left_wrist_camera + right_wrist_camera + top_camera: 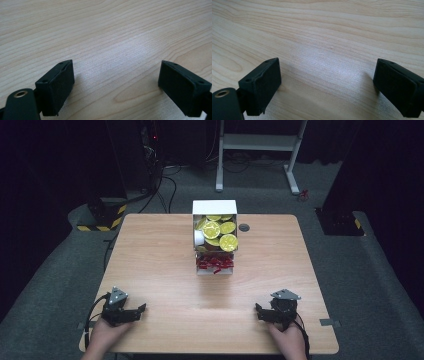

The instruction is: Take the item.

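Grippers sat at the near edge of the counter [150, 250]: the left gripper [141, 309] and right gripper [258, 309] both rested with jaws spread wide and nothing between them, bare wood grain under each (the gripper views confirmed it). Well apart from both, at the far middle of the counter, stood a white box [214, 208] holding yellow-lidded cups [219, 232], with a small tray [215, 270] of red pieces [215, 263] just in front. By my judgement nothing had been started; everything remained to do.
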A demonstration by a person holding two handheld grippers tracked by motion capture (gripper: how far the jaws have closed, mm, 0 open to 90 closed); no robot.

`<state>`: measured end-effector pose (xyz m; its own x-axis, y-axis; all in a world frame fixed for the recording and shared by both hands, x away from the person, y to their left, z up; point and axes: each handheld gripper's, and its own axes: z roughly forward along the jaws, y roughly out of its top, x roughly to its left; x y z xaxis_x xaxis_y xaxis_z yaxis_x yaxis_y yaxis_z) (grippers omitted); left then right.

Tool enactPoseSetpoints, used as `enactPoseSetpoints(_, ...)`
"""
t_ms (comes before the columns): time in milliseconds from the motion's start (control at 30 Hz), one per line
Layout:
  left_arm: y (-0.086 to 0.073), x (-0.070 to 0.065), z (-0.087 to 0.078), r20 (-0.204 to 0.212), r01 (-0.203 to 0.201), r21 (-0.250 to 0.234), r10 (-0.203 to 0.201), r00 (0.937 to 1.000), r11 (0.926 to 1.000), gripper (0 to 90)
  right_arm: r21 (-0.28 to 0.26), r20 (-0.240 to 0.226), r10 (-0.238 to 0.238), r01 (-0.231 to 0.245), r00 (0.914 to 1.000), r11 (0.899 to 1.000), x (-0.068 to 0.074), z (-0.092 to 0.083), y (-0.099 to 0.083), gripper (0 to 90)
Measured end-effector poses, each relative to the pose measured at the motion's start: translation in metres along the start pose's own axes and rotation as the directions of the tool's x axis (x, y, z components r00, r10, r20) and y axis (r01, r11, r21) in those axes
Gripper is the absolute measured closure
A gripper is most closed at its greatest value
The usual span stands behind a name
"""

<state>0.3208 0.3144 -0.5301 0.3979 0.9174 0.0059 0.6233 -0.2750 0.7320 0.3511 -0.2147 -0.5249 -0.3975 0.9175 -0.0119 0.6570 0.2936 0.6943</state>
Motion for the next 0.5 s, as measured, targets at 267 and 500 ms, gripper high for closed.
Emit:
enactPoseSetpoints(267,-0.0032,0.0005,-0.0034,-0.009,0.01,-0.003,-0.01,0.9999,0.9999,14.7,-0.003,-0.007,-0.001,0.001,1.0,1.0,-0.0002,0.0009,0.0008,7.5)
enactPoseSetpoints(500,-0.0027,-0.0007,-0.0035,-0.017,0.009,-0.003,-0.009,0.9998,1.0,15.8,-0.003,-0.007,-0.001,0.001,1.0,1.0,-0.0002,0.0009,0.0008,7.5)
